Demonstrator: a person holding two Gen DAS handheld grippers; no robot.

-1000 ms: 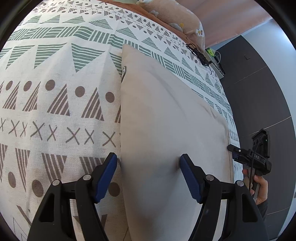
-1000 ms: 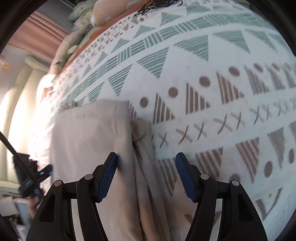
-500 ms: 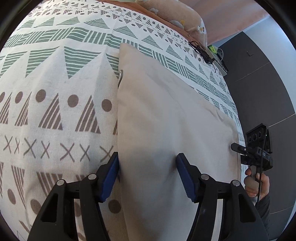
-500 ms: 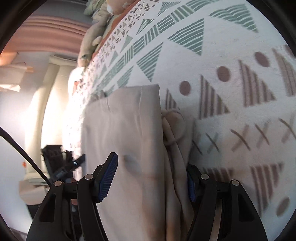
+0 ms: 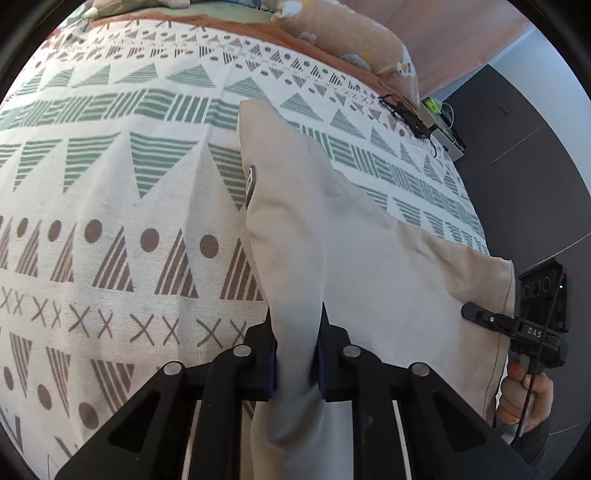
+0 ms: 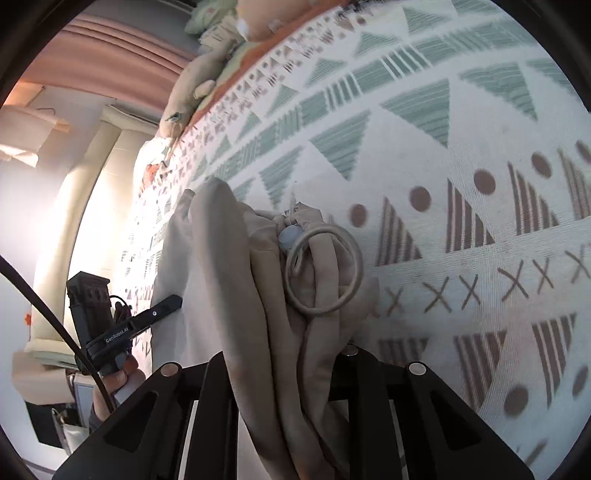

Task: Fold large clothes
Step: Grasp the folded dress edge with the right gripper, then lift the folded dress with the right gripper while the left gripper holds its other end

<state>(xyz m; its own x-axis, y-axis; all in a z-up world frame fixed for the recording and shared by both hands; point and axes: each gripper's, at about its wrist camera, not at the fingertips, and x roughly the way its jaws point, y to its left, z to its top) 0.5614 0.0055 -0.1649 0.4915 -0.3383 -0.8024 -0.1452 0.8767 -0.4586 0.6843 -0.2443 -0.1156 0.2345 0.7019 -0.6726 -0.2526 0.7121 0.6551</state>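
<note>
Patterned bedspread [image 5: 110, 206]; beige garment [image 5: 369, 266] folded, edge ridged, drawstring loop [image 6: 325, 273].

Right gripper [image 6: 291, 373] has just closed, pinching bunched beige garment [image 6: 258, 295].

One beige garment [image 5: 369, 266], one patterned bed [image 5: 110, 177], two tools [image 5: 295, 354] [image 6: 288, 373], one ring [image 6: 325, 269], one pillow [image 5: 351, 33].

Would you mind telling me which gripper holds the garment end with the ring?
The right gripper: a ring hangs on its bunched garment.
</note>
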